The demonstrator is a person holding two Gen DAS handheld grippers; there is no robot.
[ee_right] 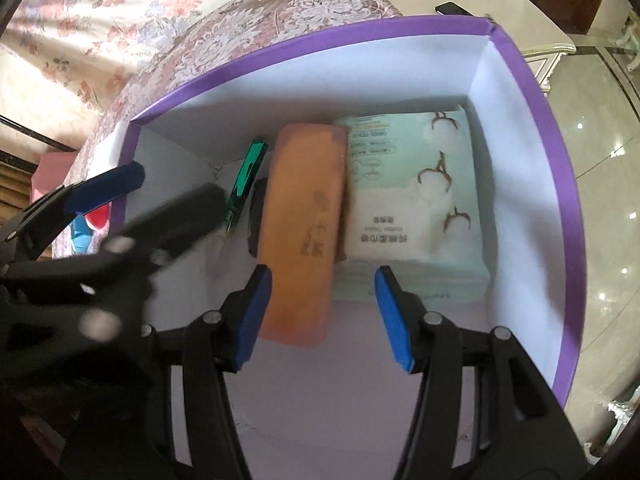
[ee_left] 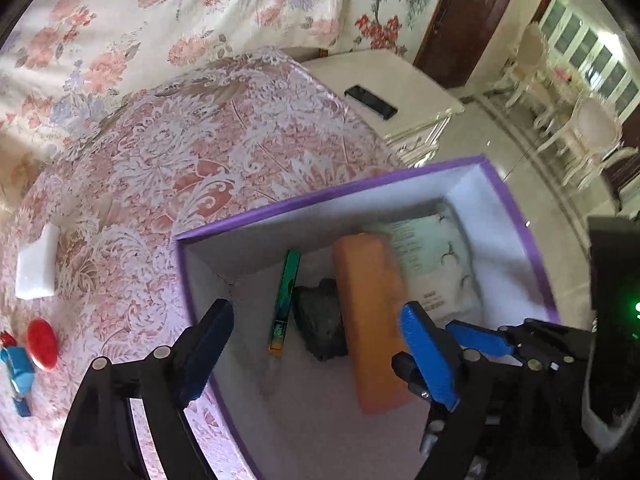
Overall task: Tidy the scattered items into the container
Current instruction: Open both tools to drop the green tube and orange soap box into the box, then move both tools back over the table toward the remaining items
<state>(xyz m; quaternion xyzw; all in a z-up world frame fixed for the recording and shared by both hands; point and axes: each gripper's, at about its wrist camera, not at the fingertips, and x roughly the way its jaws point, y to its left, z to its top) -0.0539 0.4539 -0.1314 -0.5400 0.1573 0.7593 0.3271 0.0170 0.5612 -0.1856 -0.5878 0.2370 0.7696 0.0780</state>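
Both hand-held grippers, left [ee_left: 316, 344] and right [ee_right: 322, 320], spread over purple-rimmed cardboard box [ee_right: 520, 76]; long orange block [ee_right: 304, 224] inside, probably rigid, best gripped mid-length.

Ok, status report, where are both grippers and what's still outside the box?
Left gripper open, right gripper open, both empty over purple box. Orange block lies inside. White block, red disc, blue item still out. Nothing blocking.

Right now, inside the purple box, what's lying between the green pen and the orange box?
A dark grey, rock-like lump lies between the green pen and the orange box. The left wrist view shows it best; the right wrist view shows only a dark sliver.
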